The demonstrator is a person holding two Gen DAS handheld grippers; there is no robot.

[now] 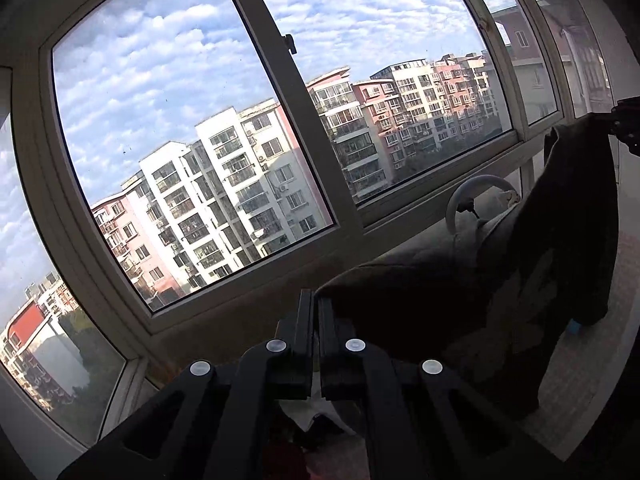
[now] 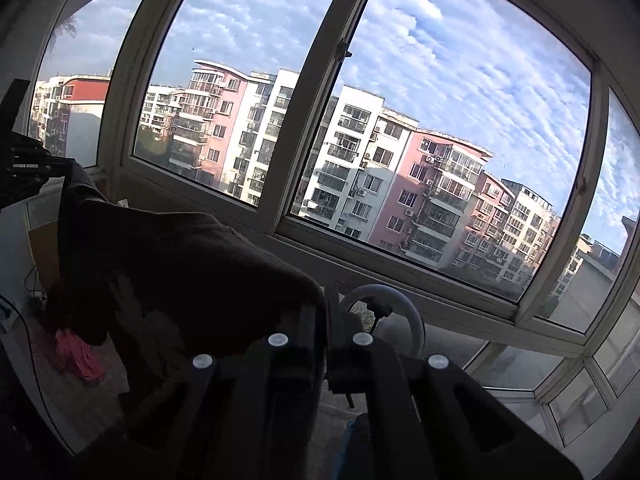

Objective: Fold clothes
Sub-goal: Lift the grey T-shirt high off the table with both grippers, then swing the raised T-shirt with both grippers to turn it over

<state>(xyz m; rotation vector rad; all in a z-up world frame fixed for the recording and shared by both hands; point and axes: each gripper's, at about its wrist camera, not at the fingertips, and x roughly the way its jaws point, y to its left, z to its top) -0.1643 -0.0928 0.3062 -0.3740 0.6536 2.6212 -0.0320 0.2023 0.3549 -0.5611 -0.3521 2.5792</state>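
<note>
A dark brown garment (image 1: 460,292) hangs stretched in the air between my two grippers, in front of a big window. My left gripper (image 1: 316,308) is shut on one top corner of it; the cloth runs up and right to my right gripper (image 1: 628,128) at the frame's right edge. In the right wrist view my right gripper (image 2: 324,308) is shut on the other corner of the garment (image 2: 172,272), which sags left toward my left gripper (image 2: 28,164). A pale print shows on the cloth.
A wide bay window (image 1: 304,128) with apartment blocks outside fills both views. A white ring light (image 2: 404,312) stands on the sill; it also shows in the left wrist view (image 1: 476,196). A pink cloth (image 2: 76,352) lies low at the left. A cardboard box (image 2: 44,248) stands behind the garment.
</note>
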